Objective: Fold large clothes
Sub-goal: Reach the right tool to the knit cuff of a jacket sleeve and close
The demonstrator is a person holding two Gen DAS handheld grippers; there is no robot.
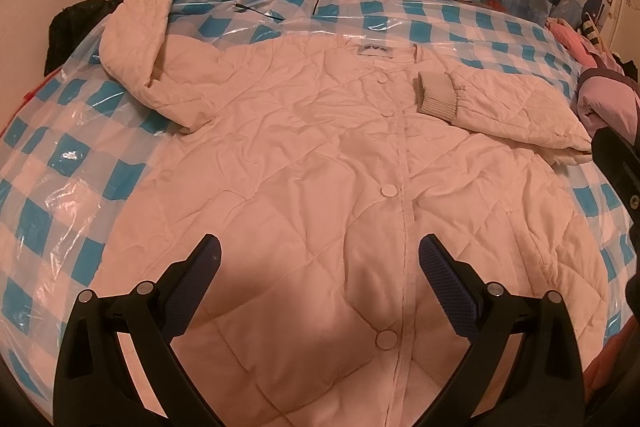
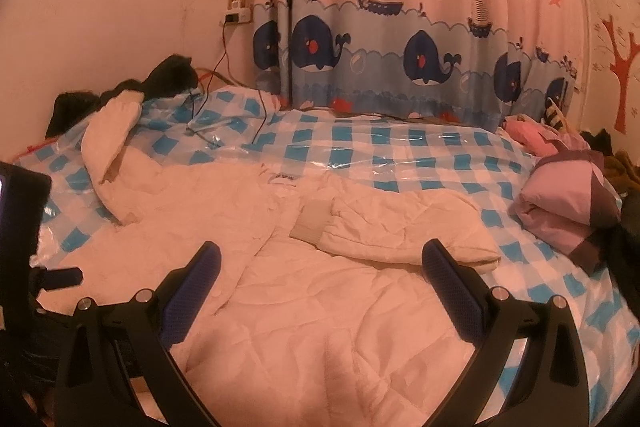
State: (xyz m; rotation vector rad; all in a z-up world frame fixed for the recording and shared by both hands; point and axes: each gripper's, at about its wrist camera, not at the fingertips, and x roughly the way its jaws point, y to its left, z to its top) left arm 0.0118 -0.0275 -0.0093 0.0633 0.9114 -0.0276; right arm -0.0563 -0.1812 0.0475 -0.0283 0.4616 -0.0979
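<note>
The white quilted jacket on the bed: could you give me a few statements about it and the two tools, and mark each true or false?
1. The white quilted jacket lies front up, with its buttons showing. True.
2. Both sleeves are folded across the chest. False: only the sleeve with the ribbed cuff lies across it; the other sleeve sprawls outward toward the dark clothes.
3. The left tool is open and holds nothing. True.
4. The right tool is clamped on the hem. False: it is open above the jacket, gripping nothing.
5. The jacket rests on a plain grey blanket. False: it rests on a blue and white checked cover.
</note>
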